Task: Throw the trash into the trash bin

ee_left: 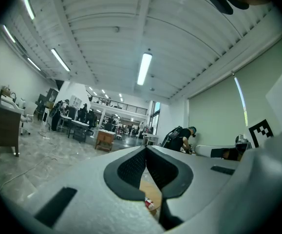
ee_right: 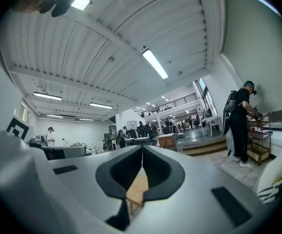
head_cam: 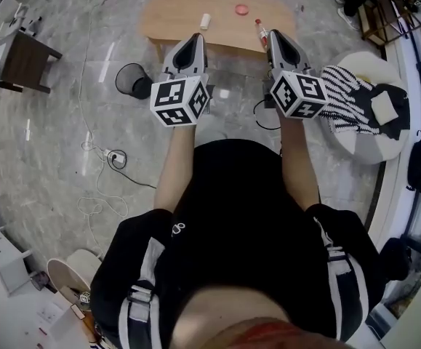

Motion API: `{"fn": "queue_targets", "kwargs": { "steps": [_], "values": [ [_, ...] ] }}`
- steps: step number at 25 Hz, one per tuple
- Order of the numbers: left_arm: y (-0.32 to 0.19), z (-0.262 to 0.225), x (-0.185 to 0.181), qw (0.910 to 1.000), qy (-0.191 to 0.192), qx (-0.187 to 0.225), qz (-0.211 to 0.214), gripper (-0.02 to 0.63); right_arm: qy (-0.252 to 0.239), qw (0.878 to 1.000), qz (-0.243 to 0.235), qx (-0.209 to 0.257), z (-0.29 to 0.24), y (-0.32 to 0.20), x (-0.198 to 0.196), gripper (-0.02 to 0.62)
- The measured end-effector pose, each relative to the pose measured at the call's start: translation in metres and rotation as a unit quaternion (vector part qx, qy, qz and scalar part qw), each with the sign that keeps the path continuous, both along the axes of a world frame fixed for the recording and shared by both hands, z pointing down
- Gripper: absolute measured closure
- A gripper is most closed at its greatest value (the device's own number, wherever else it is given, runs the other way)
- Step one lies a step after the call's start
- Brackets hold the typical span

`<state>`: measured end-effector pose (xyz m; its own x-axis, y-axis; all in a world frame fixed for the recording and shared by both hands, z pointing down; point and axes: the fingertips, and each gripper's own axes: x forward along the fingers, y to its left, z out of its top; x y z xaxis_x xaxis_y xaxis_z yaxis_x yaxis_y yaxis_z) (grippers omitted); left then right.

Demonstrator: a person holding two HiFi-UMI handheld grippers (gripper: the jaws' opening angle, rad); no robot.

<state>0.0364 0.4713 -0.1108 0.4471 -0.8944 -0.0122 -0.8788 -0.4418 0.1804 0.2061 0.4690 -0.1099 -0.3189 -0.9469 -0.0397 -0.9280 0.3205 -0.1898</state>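
Observation:
A black mesh trash bin (head_cam: 132, 80) stands on the floor, left of a wooden table (head_cam: 174, 22). On the table lie a white cup (head_cam: 205, 22), a pink lid (head_cam: 242, 9) and a small bottle (head_cam: 262, 30) with a red label. My left gripper (head_cam: 195, 39) is held level over the table's near edge, shut and empty. My right gripper (head_cam: 274, 35) is beside the bottle, also shut with nothing in it. In the left gripper view the pads (ee_left: 136, 165) meet, and the bottle (ee_left: 150, 203) shows below them. The right gripper view shows closed pads (ee_right: 153, 169) over the table (ee_right: 138, 191).
A round white seat with a striped cloth (head_cam: 350, 99) stands at the right. A dark wooden desk (head_cam: 25, 60) is at the far left. Cables and a power strip (head_cam: 115, 157) lie on the floor. A person (ee_right: 240, 123) stands at a shelf on the right.

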Motion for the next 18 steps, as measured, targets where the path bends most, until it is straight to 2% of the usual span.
{"fn": "queue_targets", "kwargs": {
  "steps": [4,8,12,18],
  "values": [
    [-0.034,0.006,-0.025,0.9996,0.019,0.001,-0.019,0.598,0.020,1.000,-0.017,0.015,-0.003,-0.032,-0.020,0.584],
    [-0.079,0.009,-0.021,0.9997,0.024,0.000,-0.007,0.598,0.019,1.000,-0.015,0.013,0.001,-0.076,-0.018,0.584],
    [-0.129,0.019,-0.018,0.9998,0.017,-0.009,0.002,0.598,0.011,1.000,-0.013,0.007,0.011,-0.130,-0.022,0.583],
    [-0.220,0.039,-0.035,0.9993,0.001,-0.038,-0.002,0.598,0.000,1.000,-0.017,-0.009,0.029,-0.219,-0.042,0.584]
  ]
}}
